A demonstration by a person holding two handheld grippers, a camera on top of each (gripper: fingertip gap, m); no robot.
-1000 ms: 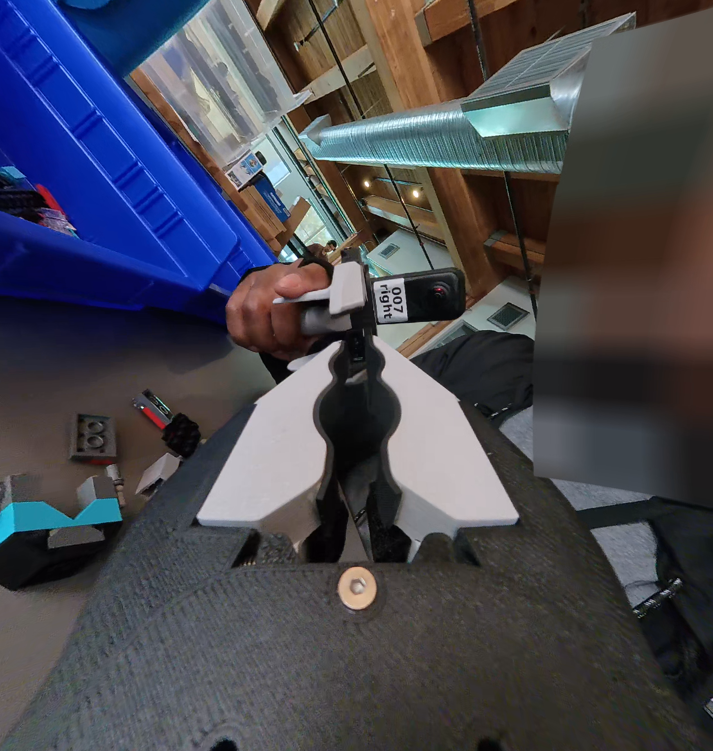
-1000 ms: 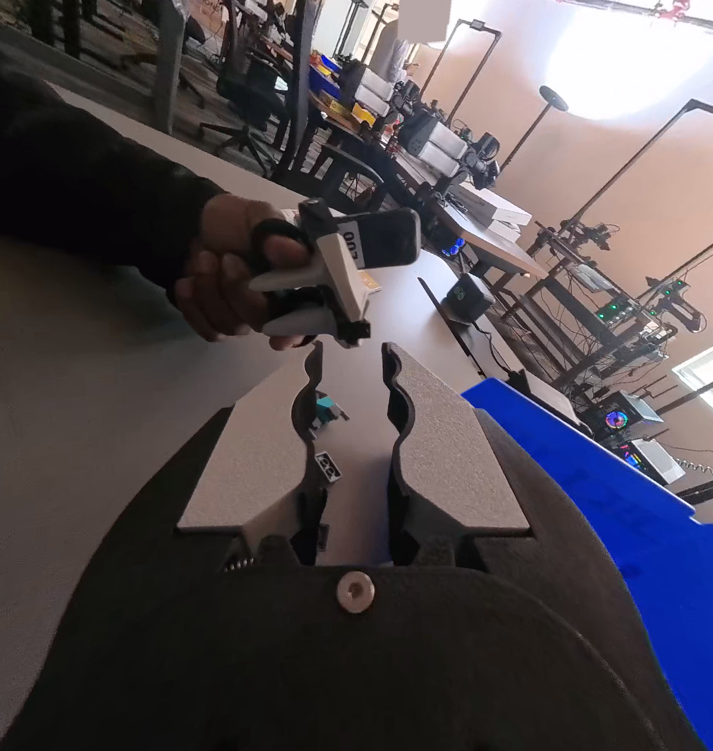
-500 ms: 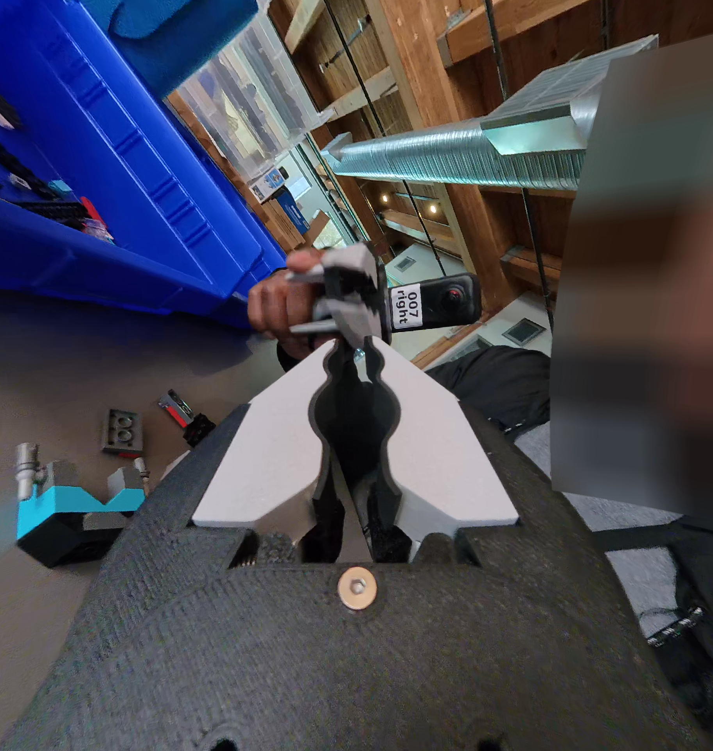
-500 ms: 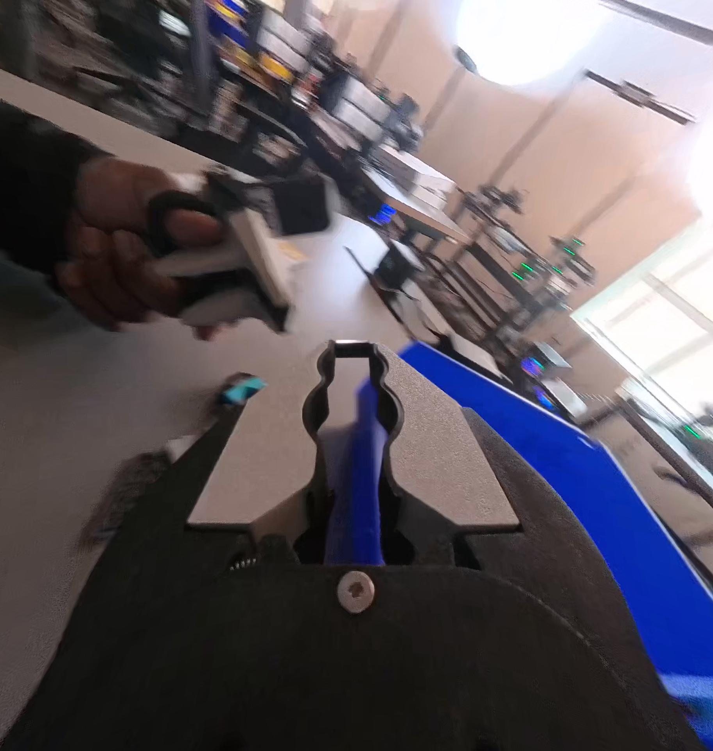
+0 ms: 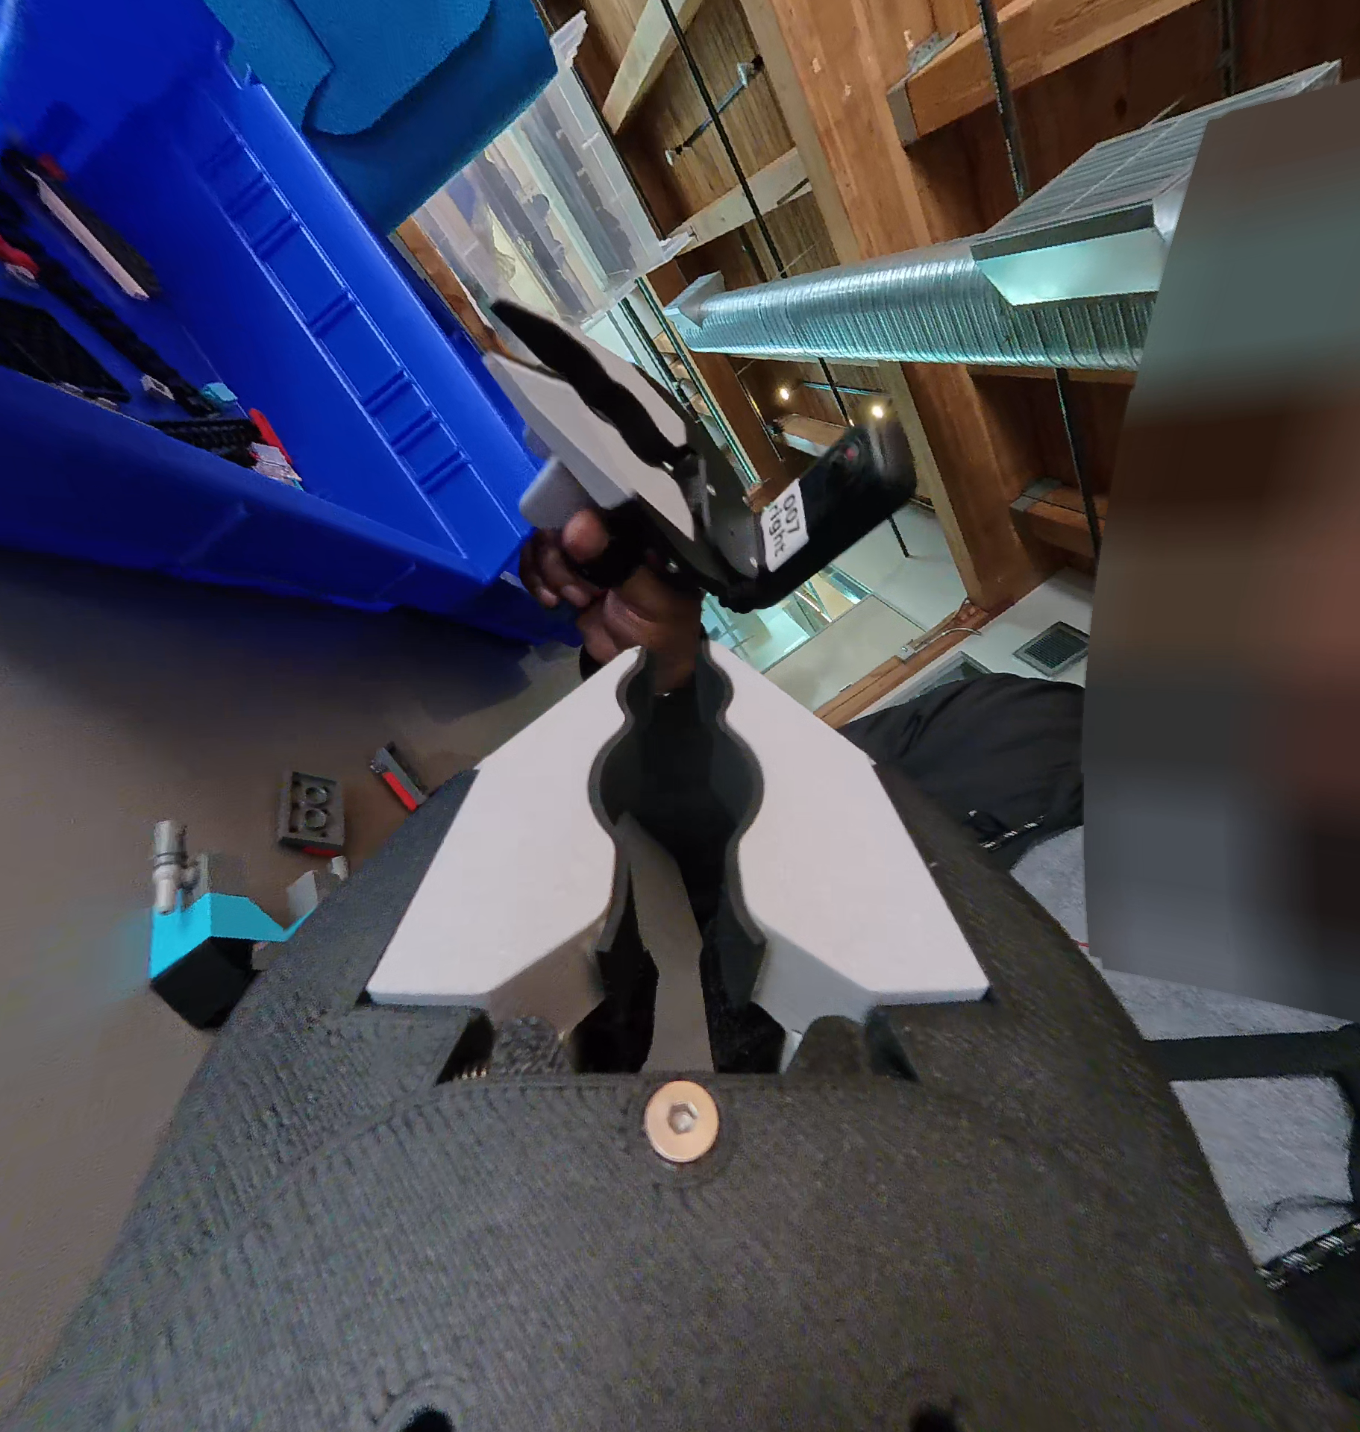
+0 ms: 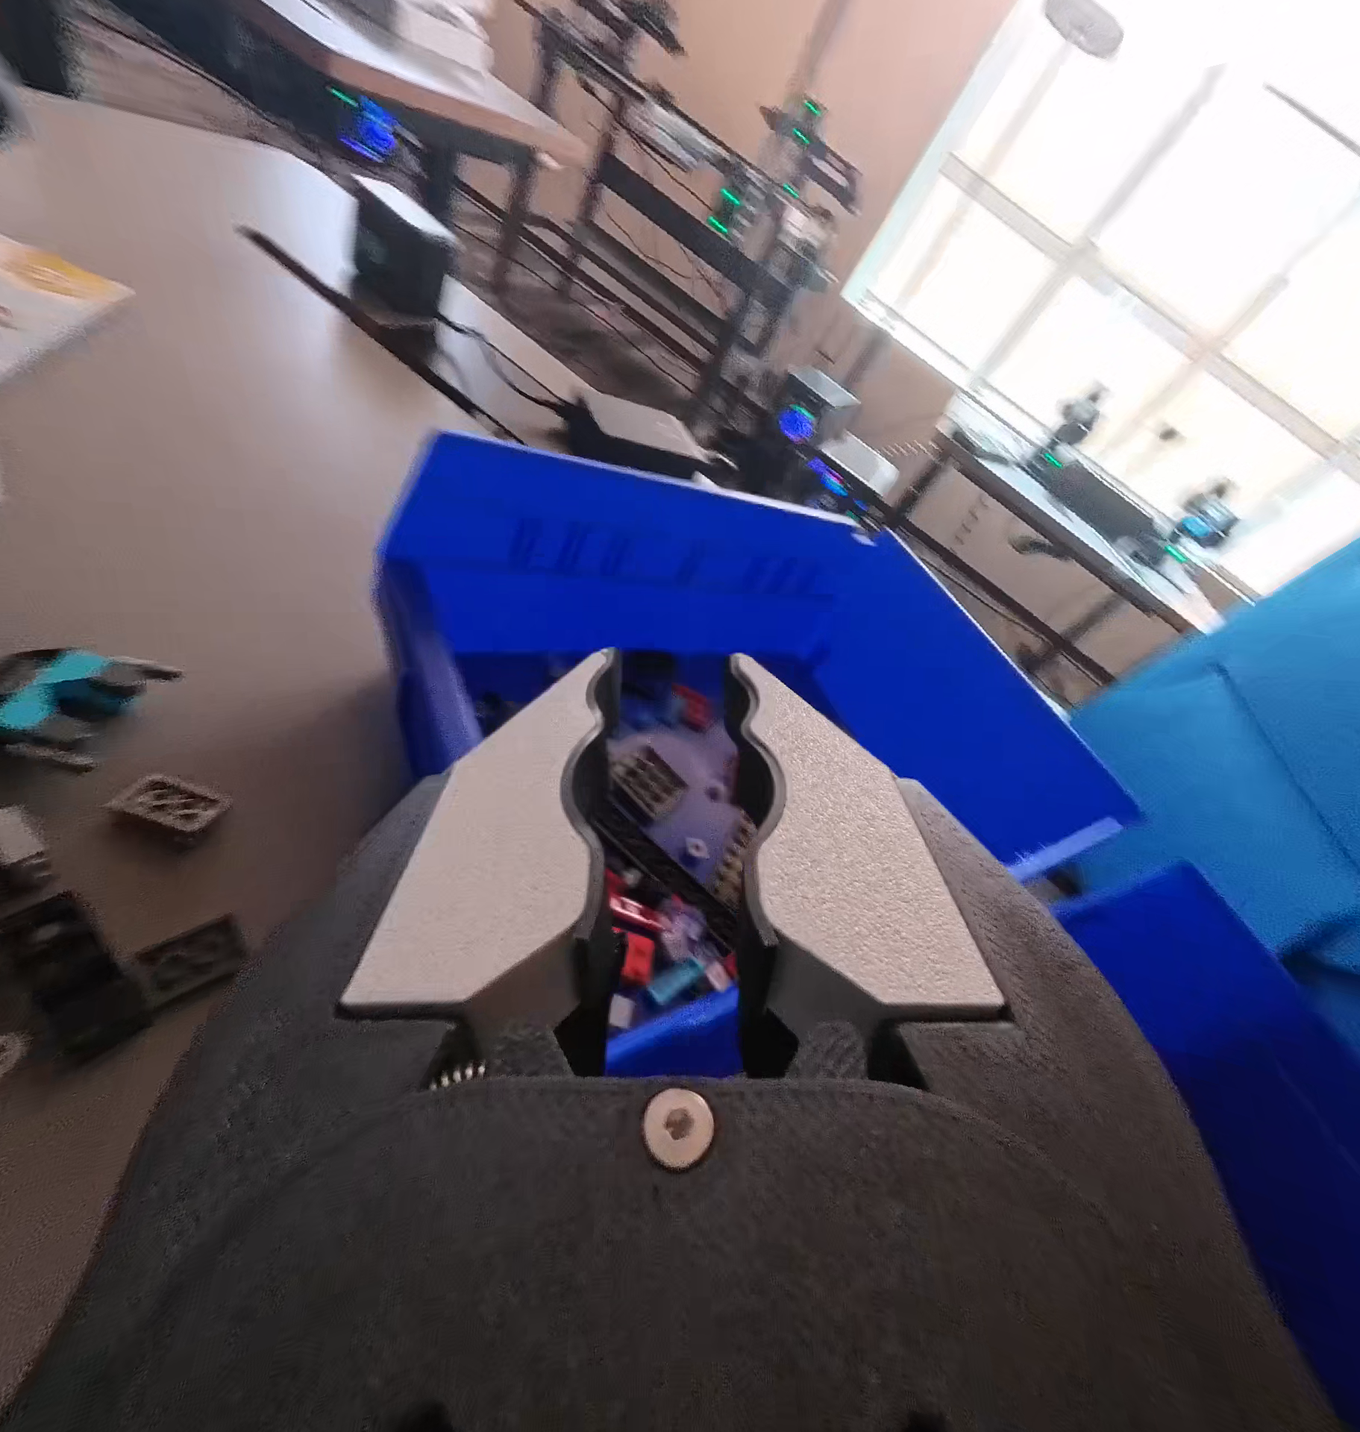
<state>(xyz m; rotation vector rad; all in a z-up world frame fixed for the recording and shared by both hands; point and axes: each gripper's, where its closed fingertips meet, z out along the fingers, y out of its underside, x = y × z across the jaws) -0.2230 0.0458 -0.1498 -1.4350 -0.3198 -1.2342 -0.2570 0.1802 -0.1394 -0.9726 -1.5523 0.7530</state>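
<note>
We see the left gripper [image 5: 673, 659] with its matte grey, scallop-edged fingers closed at the tips on nothing, raised above the smooth brown bench [image 5: 118, 736]. The right gripper [image 6: 673, 666] holds its fingers slightly apart and empty over a glossy blue plastic bin [image 6: 622, 558] of small bricks. At left of the frame, a studded grey brick plate [image 6: 166, 806] lies on open bench.
</note>
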